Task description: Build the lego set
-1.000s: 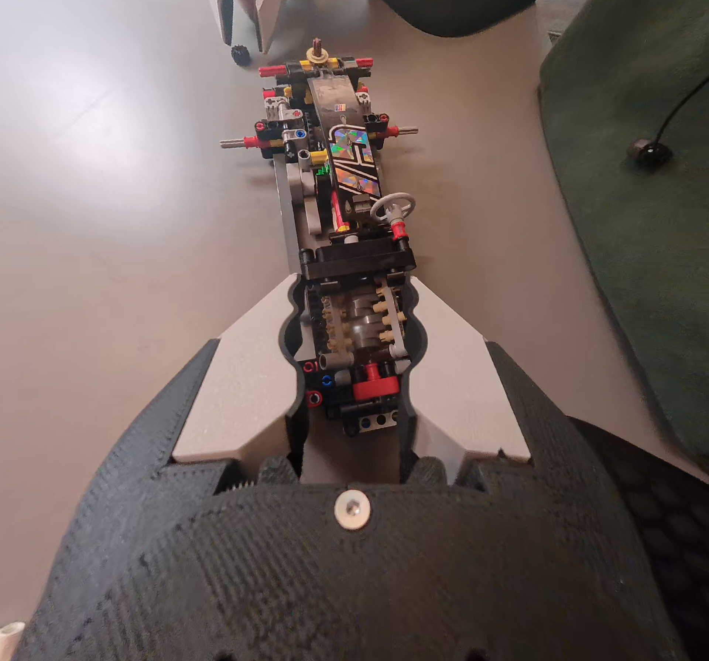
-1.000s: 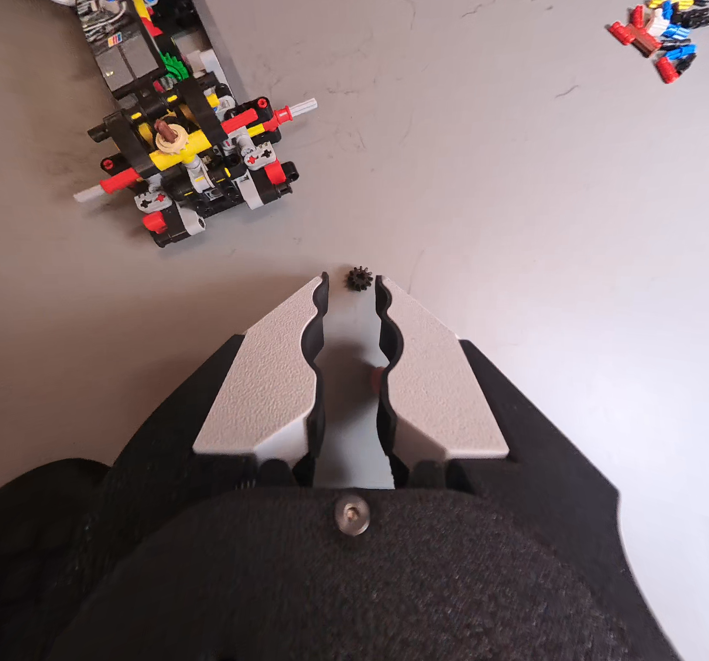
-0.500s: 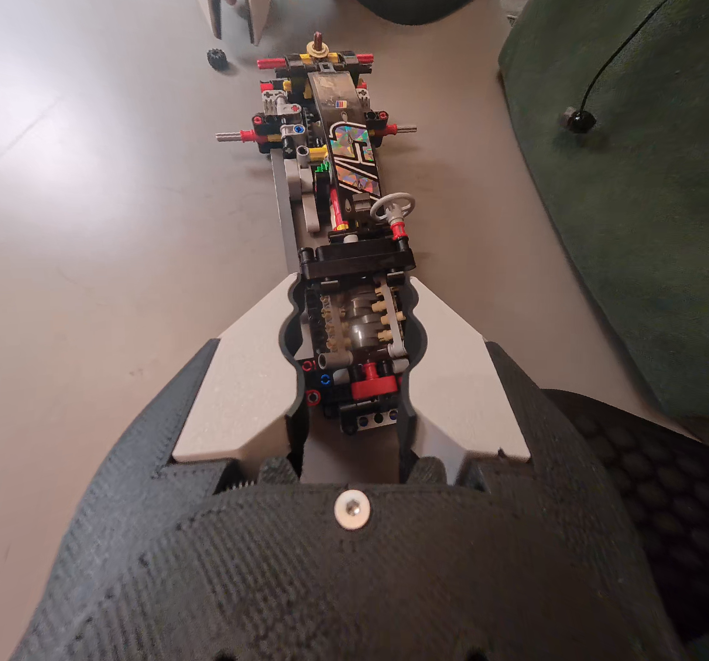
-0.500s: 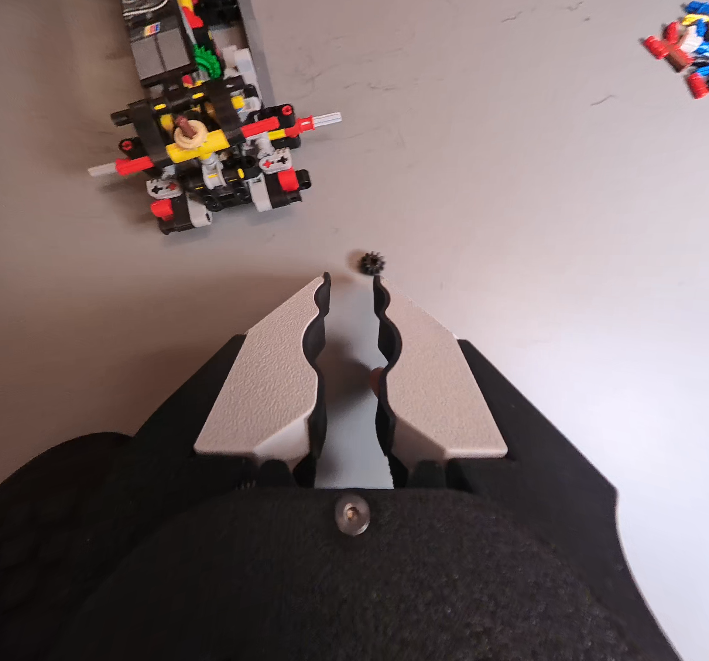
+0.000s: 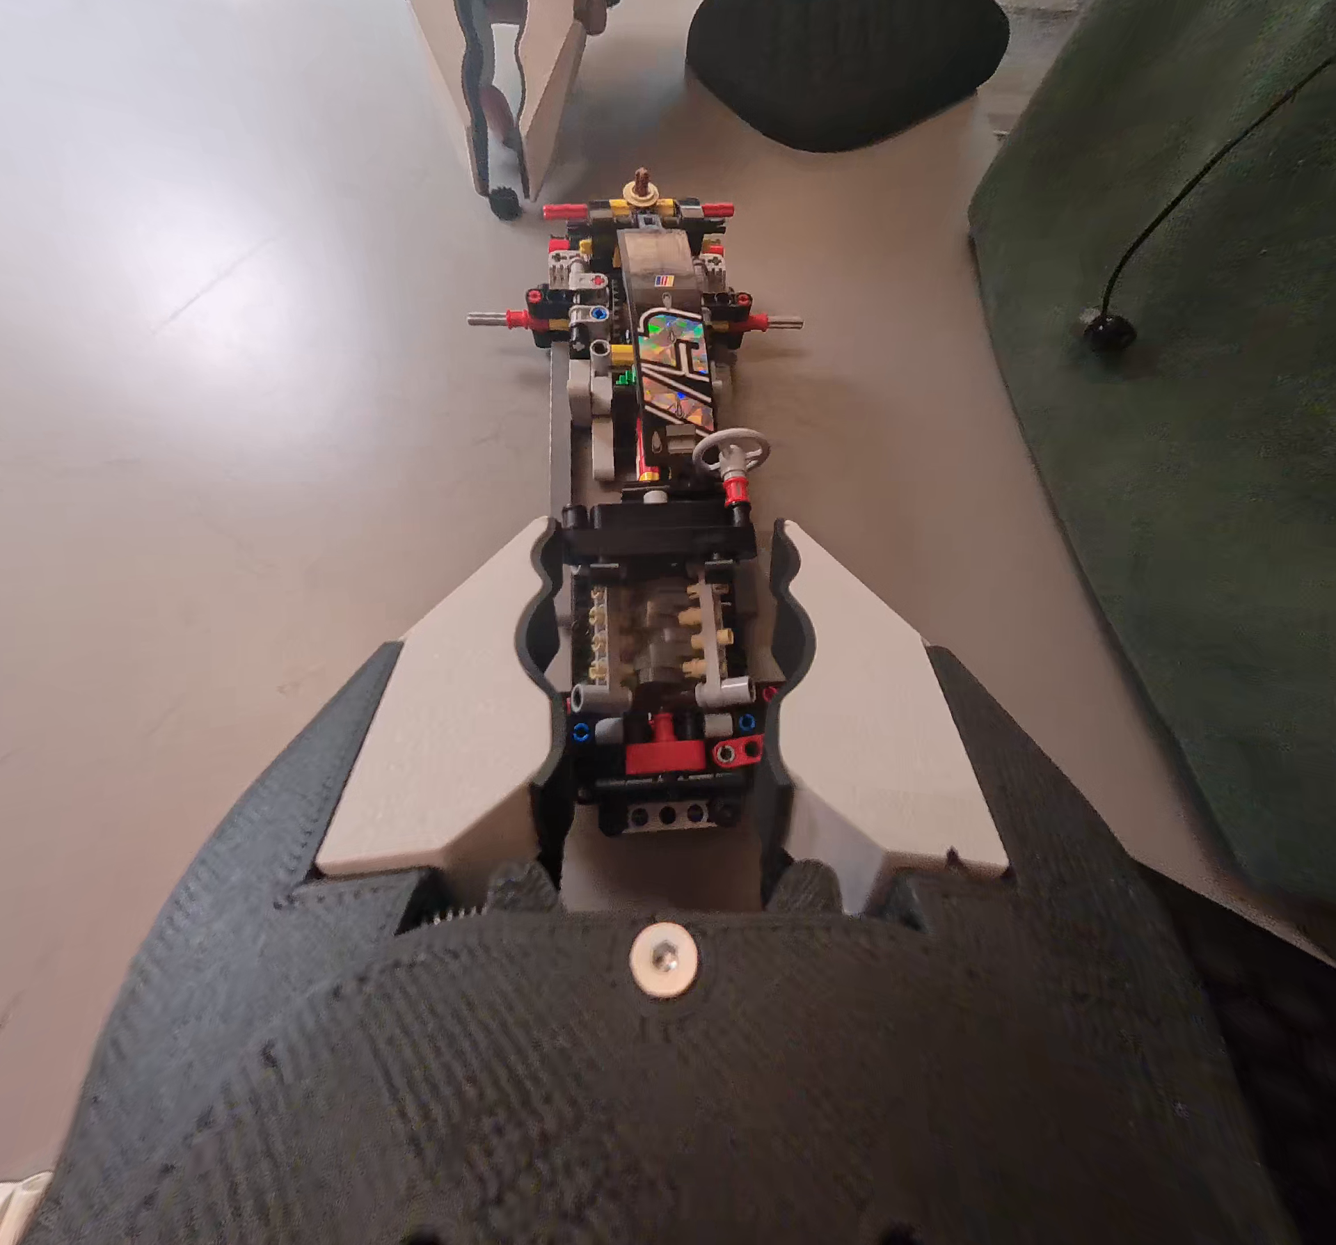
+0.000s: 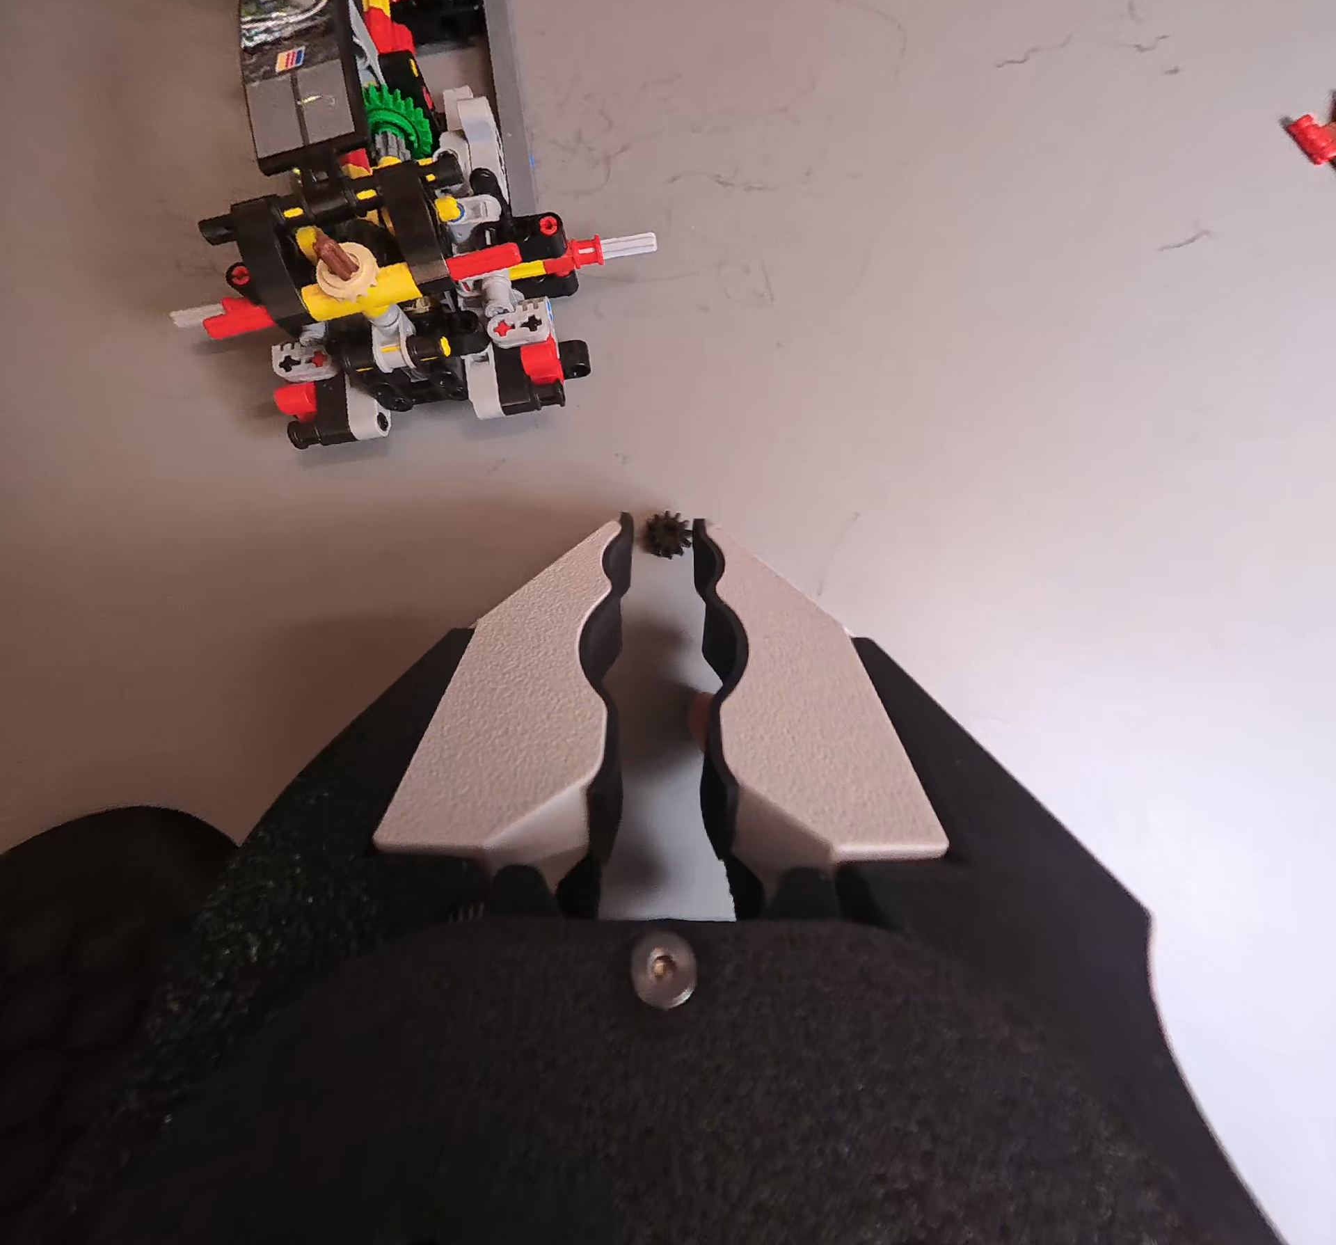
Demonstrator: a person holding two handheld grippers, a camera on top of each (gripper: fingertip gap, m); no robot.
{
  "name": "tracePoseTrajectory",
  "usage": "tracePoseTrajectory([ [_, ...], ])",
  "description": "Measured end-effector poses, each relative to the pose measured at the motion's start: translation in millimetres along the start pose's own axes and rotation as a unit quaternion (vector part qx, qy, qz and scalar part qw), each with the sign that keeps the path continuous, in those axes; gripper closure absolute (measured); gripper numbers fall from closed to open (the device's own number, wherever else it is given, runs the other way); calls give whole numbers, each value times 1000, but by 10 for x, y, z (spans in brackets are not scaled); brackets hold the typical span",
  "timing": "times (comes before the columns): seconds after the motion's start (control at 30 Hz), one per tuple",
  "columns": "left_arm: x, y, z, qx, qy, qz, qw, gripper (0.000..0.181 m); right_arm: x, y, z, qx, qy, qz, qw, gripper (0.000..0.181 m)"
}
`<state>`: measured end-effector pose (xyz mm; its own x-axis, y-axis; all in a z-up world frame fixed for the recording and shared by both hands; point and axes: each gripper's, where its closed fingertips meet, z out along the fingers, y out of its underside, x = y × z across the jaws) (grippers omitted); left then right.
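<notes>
The small black gear point(image 6: 659, 535) sits at twelve o'clock between the right gripper point(image 6: 659, 529)'s parted, unclenched fingertips, while the left gripper point(image 5: 661, 538) clasps the chassis point(image 5: 654, 415).

— Your long lego chassis point(image 5: 654, 487) looks like hard glossy plastic, and the sticker panel point(image 5: 676, 371) on top has a holographic foil sheen. And your grippers?

— The left gripper point(image 5: 665, 531) has matt pale fingers point(image 5: 463, 726) with a fine grain; its black body shows rough printed layer lines and a shiny metal screw point(image 5: 663, 957). The right gripper point(image 6: 659, 527) looks the same.

— That small black toothed gear point(image 6: 664, 535)?

— Dull plastic. The grey tabletop point(image 6: 976, 343) under you is smooth, faintly scuffed, with soft glare. The green seat point(image 5: 1193, 415) looks like napped cloth.
</notes>
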<state>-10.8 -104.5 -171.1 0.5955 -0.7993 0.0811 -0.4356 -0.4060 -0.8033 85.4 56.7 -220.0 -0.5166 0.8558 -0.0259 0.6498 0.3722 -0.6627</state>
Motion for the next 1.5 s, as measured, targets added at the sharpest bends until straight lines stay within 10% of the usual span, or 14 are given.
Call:
tracePoseTrajectory([
  [0.37, -52, -24, 41, -4, -38, 13, 999, 145, -334, -415, -184, 76, -12, -33, 996, 148],
  [0.57, -29, 6, 14, -10, -29, -6, 1000, 114, -662, -753, -40, 107, -22, -70, 992, 115],
  [1.5, 12, 142, 112, -45, -44, 7, 998, 123, -685, -825, 235, 126, 23, -12, 992, 131],
])
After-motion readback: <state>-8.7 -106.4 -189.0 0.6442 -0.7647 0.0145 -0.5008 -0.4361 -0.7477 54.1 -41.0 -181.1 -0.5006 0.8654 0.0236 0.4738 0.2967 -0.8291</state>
